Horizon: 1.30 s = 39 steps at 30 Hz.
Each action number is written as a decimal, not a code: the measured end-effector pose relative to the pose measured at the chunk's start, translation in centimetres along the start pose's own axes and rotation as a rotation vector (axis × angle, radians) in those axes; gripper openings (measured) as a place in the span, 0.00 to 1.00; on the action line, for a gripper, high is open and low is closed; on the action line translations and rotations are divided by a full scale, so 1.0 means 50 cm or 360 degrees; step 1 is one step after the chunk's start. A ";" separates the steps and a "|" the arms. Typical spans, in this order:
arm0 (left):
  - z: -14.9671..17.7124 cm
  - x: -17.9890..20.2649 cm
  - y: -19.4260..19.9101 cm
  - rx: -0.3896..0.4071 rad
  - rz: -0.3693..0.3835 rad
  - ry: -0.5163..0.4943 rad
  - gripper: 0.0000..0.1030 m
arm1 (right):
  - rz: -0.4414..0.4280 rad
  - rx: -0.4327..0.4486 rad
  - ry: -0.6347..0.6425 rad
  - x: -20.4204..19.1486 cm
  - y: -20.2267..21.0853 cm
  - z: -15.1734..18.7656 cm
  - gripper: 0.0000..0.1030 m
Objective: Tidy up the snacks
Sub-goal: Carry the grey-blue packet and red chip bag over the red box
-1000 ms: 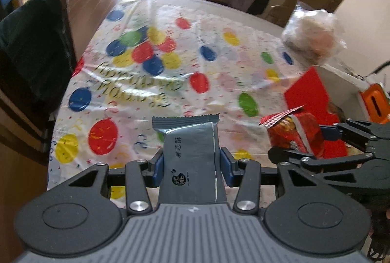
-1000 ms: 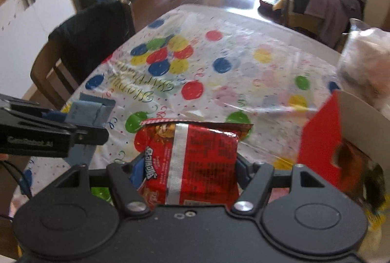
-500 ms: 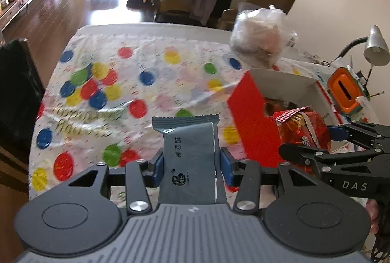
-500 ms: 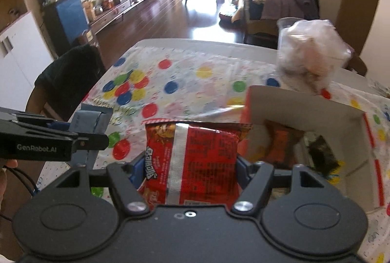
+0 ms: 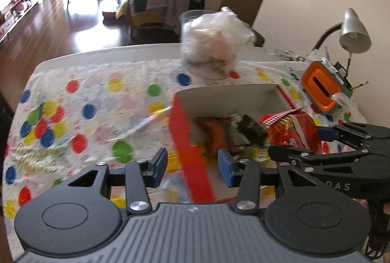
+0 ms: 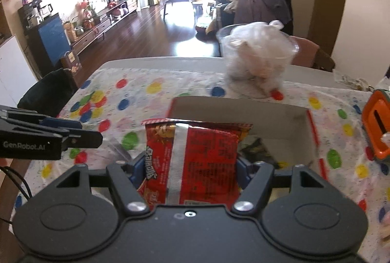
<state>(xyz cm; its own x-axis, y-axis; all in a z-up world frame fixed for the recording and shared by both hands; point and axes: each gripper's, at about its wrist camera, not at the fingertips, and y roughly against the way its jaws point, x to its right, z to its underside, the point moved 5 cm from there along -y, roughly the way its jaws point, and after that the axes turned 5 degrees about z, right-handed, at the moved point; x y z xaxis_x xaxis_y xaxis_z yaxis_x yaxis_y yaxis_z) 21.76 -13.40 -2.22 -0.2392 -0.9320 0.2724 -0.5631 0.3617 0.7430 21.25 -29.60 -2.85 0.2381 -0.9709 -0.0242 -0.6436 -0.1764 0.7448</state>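
Right claw (image 6: 189, 163): we clamp the red snack packet (image 6: 192, 160) upright, ready to drop.
Left claw (image 5: 192, 165): parted, holding nothing.
Red box (image 5: 192, 148): just ahead below us, open-topped, snacks inside.

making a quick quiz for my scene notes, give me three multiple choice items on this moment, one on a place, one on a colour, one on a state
1. Where is the clear plastic bag relative to the cardboard box?
A inside it
B beyond it, farther from the cameras
C on a chair

2. What colour is the box's outer wall?
A blue
B green
C red

3. What does the left gripper hold?
A nothing
B a green bottle
C a spoon

Answers:
1. B, the bag stands past the box's far wall.
2. C, the near wall is plainly red.
3. A, its pads stand apart with nothing gripped, while the right gripper is clamped on the red snack packet.
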 end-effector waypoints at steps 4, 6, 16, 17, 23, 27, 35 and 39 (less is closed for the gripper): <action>-0.014 0.049 -0.047 -0.0037 0.0009 -0.0009 0.44 | 0.0023 -0.0006 -0.0025 0.066 -0.006 0.008 0.67; -0.016 0.048 -0.062 -0.0069 -0.0019 0.0016 0.44 | 0.0030 -0.0024 -0.0054 0.097 -0.011 0.012 0.67; 0.077 -0.083 -0.120 -0.0319 -0.0186 0.0235 0.44 | -0.0078 -0.0068 -0.0117 0.127 -0.027 0.062 0.67; 0.088 -0.091 -0.131 -0.0339 -0.0204 0.0242 0.44 | -0.0082 -0.0077 -0.0123 0.125 -0.031 0.065 0.67; 0.139 -0.143 -0.206 -0.0396 -0.0151 0.0437 0.59 | -0.0078 -0.0138 -0.0149 0.114 -0.052 0.080 0.67; 0.162 -0.156 -0.246 -0.0425 -0.0130 0.0514 0.59 | -0.0050 -0.0164 -0.0155 0.110 -0.057 0.084 0.67; 0.167 -0.159 -0.274 -0.0414 -0.0154 0.0530 0.59 | -0.0026 -0.0184 -0.0160 0.105 -0.065 0.087 0.67; 0.165 -0.142 -0.293 -0.0424 -0.0151 0.0497 0.59 | -0.0031 -0.0185 -0.0161 0.107 -0.067 0.087 0.67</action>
<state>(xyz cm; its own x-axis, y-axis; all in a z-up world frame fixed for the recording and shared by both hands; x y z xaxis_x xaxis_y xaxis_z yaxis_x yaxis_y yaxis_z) 25.18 -11.86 -20.07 0.0779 -0.9383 0.3370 -0.3370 0.2933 0.8946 21.52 -34.88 -8.39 0.1715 -0.9799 -0.1021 -0.5498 -0.1811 0.8154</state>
